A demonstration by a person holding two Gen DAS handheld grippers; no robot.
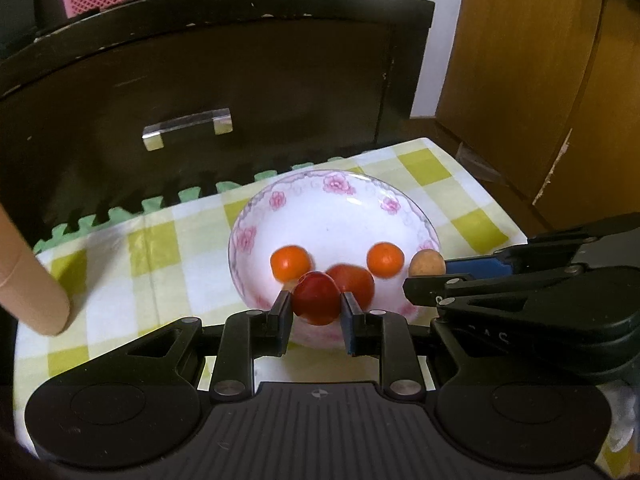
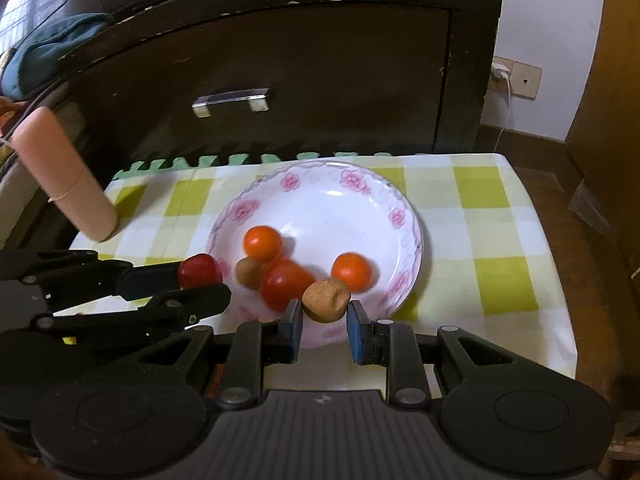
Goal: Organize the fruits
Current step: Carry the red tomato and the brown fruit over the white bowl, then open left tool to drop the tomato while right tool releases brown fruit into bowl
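Observation:
A white bowl (image 1: pixel 340 212) (image 2: pixel 324 204) with pink flowers stands on the green-checked cloth. Two orange fruits (image 2: pixel 263 243) (image 2: pixel 352 272), a red tomato (image 2: pixel 286 283) and a small brown fruit (image 2: pixel 248 273) lie in it. My left gripper (image 1: pixel 316 308) is shut on a dark red fruit (image 1: pixel 316 298) over the bowl's near rim. In the right wrist view that left gripper (image 2: pixel 200 280) comes in from the left with the red fruit (image 2: pixel 199 271). My right gripper (image 2: pixel 325 316) is shut on a brown fruit (image 2: pixel 326 300) at the near rim; it also shows as the right gripper (image 1: pixel 428 276) with the brown fruit (image 1: pixel 427 264).
A pink cylinder (image 1: pixel 28 280) (image 2: pixel 64 176) leans onto the table's left side. Behind the table stands a dark cabinet with a metal drawer handle (image 1: pixel 188 128) (image 2: pixel 230 102). Wooden furniture (image 1: pixel 540 80) is at the right. The table's right edge (image 2: pixel 552 260) drops to the floor.

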